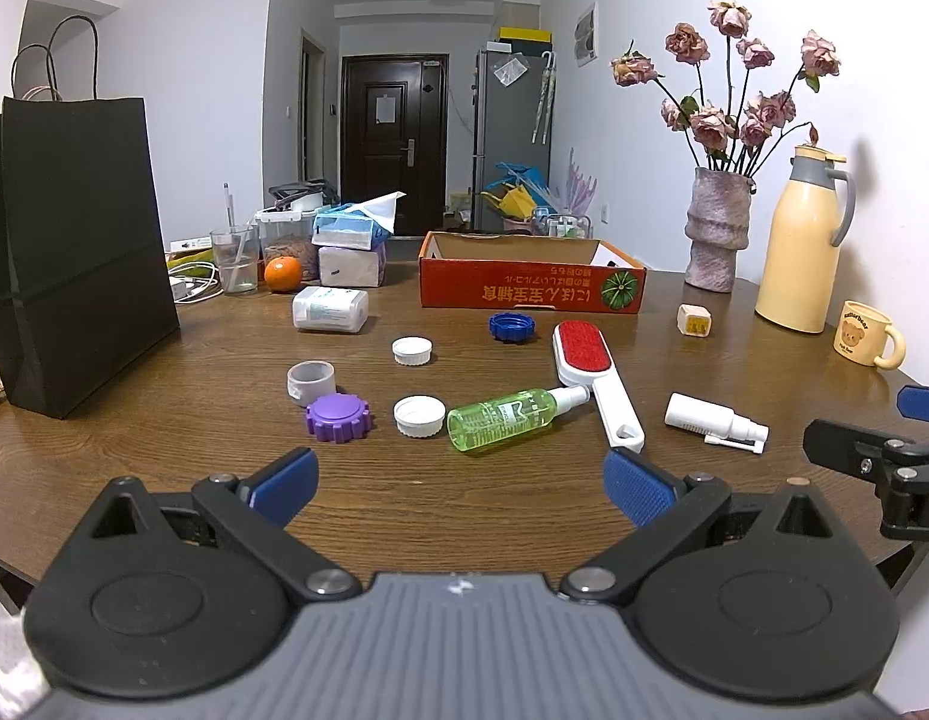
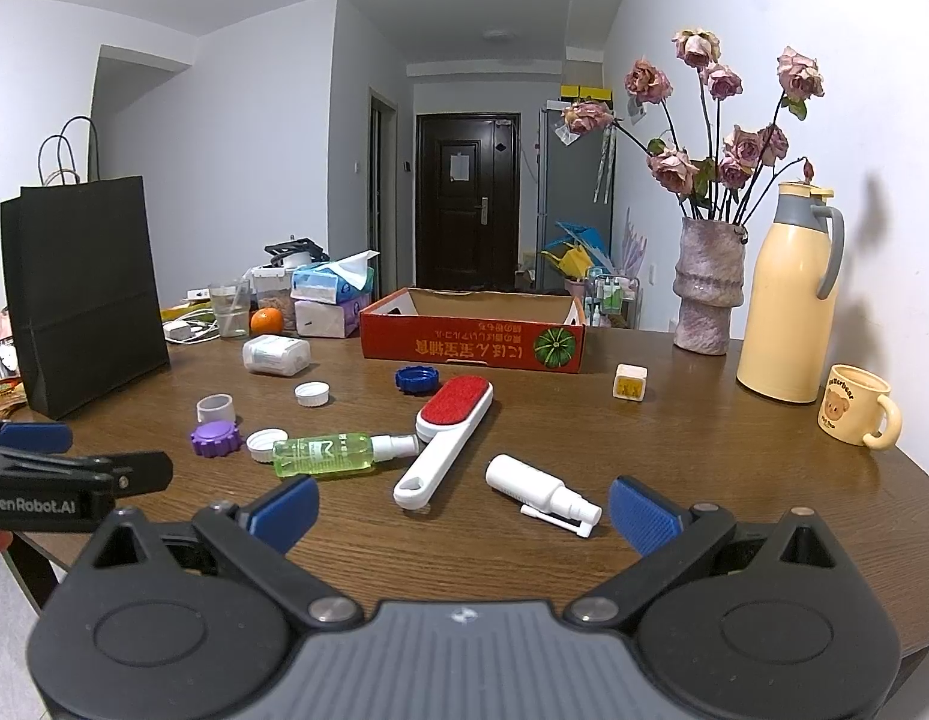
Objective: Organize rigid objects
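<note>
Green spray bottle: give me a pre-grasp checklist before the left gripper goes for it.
1. Left gripper open, empty: ok.
2. Green spray bottle lying flat, unobstructed from above: ok.
3. Clearance: white cap close at its base, lint brush at its nozzle; touching or not: cannot tell.
4. Right gripper open, clear of the bottle: ok.
5. Red cardboard box open on top: ok.
6. Bottle's cap tight: cannot tell.
</note>
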{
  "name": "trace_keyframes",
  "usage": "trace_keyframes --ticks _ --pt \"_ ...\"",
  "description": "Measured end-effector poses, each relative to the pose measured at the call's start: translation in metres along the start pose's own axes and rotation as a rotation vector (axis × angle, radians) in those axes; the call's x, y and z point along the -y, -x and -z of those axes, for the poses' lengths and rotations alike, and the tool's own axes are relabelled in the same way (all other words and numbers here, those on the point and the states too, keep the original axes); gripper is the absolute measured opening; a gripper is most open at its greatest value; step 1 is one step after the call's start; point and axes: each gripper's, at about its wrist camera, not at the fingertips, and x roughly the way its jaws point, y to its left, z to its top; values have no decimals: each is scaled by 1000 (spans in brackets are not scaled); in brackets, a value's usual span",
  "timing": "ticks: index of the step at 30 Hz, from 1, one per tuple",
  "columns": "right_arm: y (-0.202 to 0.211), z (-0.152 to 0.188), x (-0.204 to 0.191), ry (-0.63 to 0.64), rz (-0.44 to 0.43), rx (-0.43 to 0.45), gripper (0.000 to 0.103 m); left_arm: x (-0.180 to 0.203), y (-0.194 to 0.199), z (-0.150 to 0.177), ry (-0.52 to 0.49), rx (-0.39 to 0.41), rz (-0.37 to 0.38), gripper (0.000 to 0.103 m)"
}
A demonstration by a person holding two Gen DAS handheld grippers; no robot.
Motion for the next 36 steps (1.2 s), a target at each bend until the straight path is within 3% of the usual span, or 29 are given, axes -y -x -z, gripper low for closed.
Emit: trace_keyframes --ticks 36 --pt "2 -2 1 4 2 5 103 0 2 -2 2 3 0 103"
